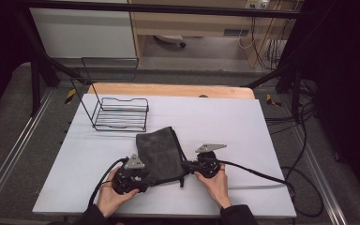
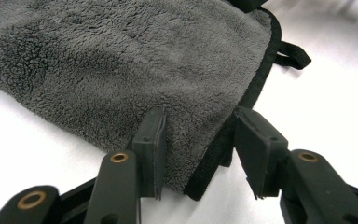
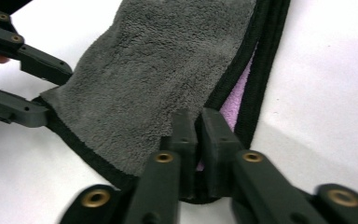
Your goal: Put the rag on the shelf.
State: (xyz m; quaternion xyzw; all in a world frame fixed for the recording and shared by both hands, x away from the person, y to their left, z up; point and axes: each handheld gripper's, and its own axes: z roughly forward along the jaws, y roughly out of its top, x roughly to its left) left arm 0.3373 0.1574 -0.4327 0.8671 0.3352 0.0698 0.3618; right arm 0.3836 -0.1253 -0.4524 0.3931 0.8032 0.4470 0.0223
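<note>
Grey towel (image 1: 160, 153) lies flat on bench (image 1: 243, 122), spanning between both tongs. Right tongs (image 3: 197, 135) pinched tight on its black-bound edge, pink underside showing beside the jaws. Left tongs (image 2: 198, 140) spread wide, straddling the opposite corner, not clamped. Wire rack (image 1: 121, 114) well beyond left tongs.

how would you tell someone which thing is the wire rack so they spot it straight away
Start at the white table and look to its far left corner, beyond the grey towel that lies between the two grippers. The wire rack stands there alone: a black frame of thin bars, see-through and rigid, unlike the soft, solid towel.
</note>
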